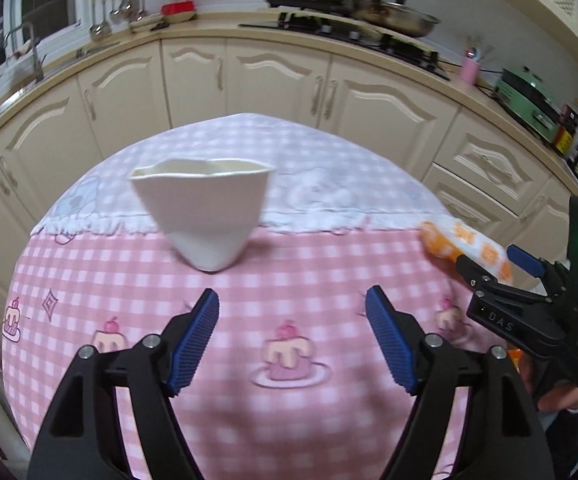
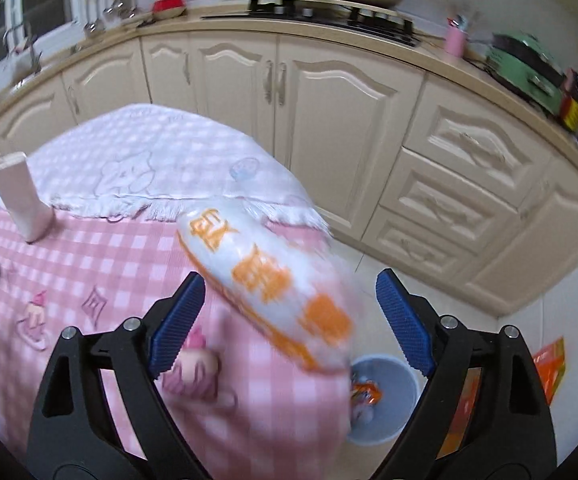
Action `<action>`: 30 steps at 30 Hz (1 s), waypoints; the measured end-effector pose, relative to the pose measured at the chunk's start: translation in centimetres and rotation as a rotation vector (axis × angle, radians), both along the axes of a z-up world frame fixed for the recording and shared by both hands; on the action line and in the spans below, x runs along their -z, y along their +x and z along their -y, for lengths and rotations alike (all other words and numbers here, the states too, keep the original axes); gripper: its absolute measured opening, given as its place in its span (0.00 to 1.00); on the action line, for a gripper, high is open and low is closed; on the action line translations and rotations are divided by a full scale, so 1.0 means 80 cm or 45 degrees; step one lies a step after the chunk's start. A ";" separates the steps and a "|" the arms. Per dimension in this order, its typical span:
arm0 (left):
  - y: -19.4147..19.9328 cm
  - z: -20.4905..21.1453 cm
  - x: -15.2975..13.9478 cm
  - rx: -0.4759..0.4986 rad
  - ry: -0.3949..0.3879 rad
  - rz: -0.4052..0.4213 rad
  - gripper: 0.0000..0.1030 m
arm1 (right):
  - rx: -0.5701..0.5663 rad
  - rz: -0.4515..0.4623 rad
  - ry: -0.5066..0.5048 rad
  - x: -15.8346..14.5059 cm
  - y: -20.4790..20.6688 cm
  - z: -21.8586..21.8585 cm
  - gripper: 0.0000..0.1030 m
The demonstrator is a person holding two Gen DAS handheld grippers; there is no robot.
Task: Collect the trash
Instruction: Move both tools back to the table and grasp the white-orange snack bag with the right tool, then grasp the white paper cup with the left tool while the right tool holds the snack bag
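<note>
Left gripper stands wide open over the pink checked tablecloth with nothing between its blue pads; the crumpled white paper cup stands at eleven o'clock of it, apart; the right gripper reaches in at three o'clock beside the orange-and-white wrapper. Right gripper, seen from its own camera, is equally wide; the wrapper lies blurred between the pads, apparently unpinched; a bin with trash sits at five o'clock on the floor.

We see our right gripper spread wide around an orange-and-white snack bag, bin below.
</note>
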State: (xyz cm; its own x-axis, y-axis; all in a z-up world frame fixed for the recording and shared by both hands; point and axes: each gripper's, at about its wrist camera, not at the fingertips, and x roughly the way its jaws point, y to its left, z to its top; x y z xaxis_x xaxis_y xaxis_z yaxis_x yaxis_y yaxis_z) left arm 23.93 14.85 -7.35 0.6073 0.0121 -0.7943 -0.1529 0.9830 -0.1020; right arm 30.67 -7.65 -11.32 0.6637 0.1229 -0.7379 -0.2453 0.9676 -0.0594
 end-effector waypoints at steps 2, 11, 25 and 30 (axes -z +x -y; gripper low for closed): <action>0.004 -0.019 0.003 -0.018 -0.010 -0.008 0.72 | -0.018 -0.011 0.014 0.007 0.007 -0.007 0.61; 0.019 -0.087 0.005 0.039 -0.022 0.017 0.73 | -0.085 0.004 0.223 -0.021 0.007 -0.031 0.49; 0.072 -0.159 0.037 0.289 -0.300 0.194 0.34 | -0.157 -0.036 0.340 -0.044 -0.007 -0.071 0.49; 0.071 -0.164 0.044 0.276 -0.369 0.203 0.23 | -0.106 -0.023 0.364 -0.048 -0.017 -0.057 0.49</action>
State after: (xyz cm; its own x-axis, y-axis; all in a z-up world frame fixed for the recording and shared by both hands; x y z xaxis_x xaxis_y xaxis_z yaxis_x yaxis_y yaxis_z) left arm 29.59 27.94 -10.86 0.6874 -0.3408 -0.6414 0.0951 0.9177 -0.3857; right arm 29.28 -3.12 -7.51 0.6294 0.3810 -0.6773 -0.3229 0.9210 0.2179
